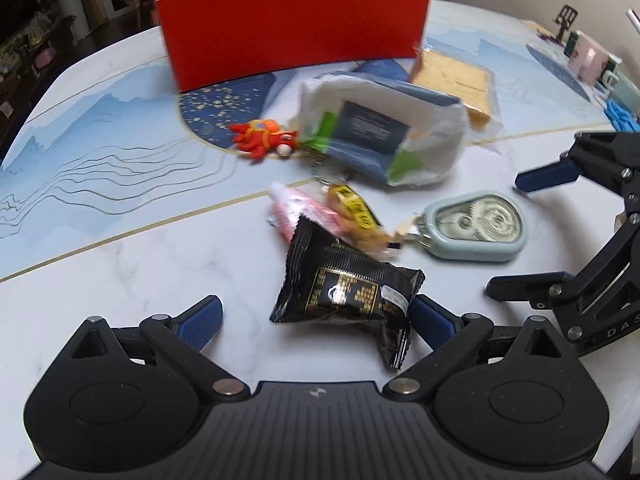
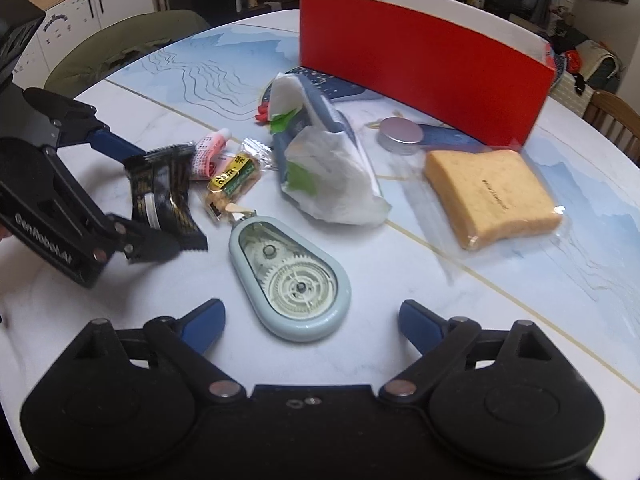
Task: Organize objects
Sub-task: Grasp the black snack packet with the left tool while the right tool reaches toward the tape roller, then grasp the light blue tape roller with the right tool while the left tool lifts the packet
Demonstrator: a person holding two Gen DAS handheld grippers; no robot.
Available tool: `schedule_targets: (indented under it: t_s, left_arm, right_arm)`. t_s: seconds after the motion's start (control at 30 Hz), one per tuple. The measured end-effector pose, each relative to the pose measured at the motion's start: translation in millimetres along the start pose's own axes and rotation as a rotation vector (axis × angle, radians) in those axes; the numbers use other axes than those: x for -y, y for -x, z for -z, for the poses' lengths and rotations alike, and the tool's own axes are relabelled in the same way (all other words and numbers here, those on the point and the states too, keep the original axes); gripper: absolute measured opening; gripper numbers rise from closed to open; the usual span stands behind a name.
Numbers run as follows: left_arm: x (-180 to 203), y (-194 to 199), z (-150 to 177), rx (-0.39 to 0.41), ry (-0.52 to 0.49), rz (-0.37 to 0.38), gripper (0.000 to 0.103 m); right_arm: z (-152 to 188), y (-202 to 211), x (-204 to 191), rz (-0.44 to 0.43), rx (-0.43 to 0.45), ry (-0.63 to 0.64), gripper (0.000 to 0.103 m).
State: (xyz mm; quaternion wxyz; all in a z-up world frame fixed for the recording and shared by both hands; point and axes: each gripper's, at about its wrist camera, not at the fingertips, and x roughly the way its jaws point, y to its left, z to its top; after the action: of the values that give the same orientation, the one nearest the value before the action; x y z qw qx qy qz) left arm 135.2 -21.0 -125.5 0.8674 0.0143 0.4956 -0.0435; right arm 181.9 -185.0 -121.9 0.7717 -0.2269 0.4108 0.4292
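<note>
A black snack packet (image 1: 344, 292) lies between the open fingers of my left gripper (image 1: 316, 316); it also shows in the right wrist view (image 2: 164, 192). My right gripper (image 2: 312, 322) is open, just short of a pale blue correction-tape dispenser (image 2: 290, 276), which also shows in the left wrist view (image 1: 476, 226). A red open box (image 1: 292, 28) stands at the back (image 2: 424, 64). A pink tube (image 2: 212, 148), a yellow-label snack (image 2: 234, 178), a white-and-blue pouch (image 2: 328, 168), wrapped bread (image 2: 488, 196), a round tin (image 2: 400, 134) and a red crab toy (image 1: 264, 138) lie around.
The round marble table (image 2: 440, 280) has a blue mountain print. A green chair (image 2: 120, 44) and a wooden chair (image 2: 616, 120) stand at its far edges. Pink and green items (image 1: 588, 60) sit at the table's far right.
</note>
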Motion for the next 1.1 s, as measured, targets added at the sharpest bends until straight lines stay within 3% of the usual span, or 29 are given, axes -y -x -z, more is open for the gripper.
schedule_targets:
  t_s: [0.17,0.4,0.5,0.57,0.6,0.83,1.1]
  left_arm:
    - [-12,2,0,0.036,0.011,0.017,0.101]
    - [-16,2,3,0.046,0.015,0.047,0.099]
    - [-15,4,4,0.06,0.006,0.05,0.091]
    - [-14,7,4,0.072,-0.006,0.045,0.076]
    - [-13,7,4,0.075,-0.01,0.038,0.074]
    - [-16,12,5,0.085,0.016,0.03,0.06]
    - [-26,27,15,0.076,0.094,0.004,0.057]
  right_arm:
    - [-5,-3,-1,-0.021,0.021,0.006,0.093]
    - [-7,-3,-12,-0.043,0.044,0.049,0.079]
    - [-7,-2,-14,-0.039,0.053,0.045,0.073]
    - [-6,1,-14,-0.031,0.06,0.029,0.063]
    - [-6,2,-14,-0.029,0.063,0.019,0.06]
    - [-1,7,-25,-0.014,0.065,0.001,0.059]
    - [9,24,-32,-0.034,0.076,-0.11,0.059]
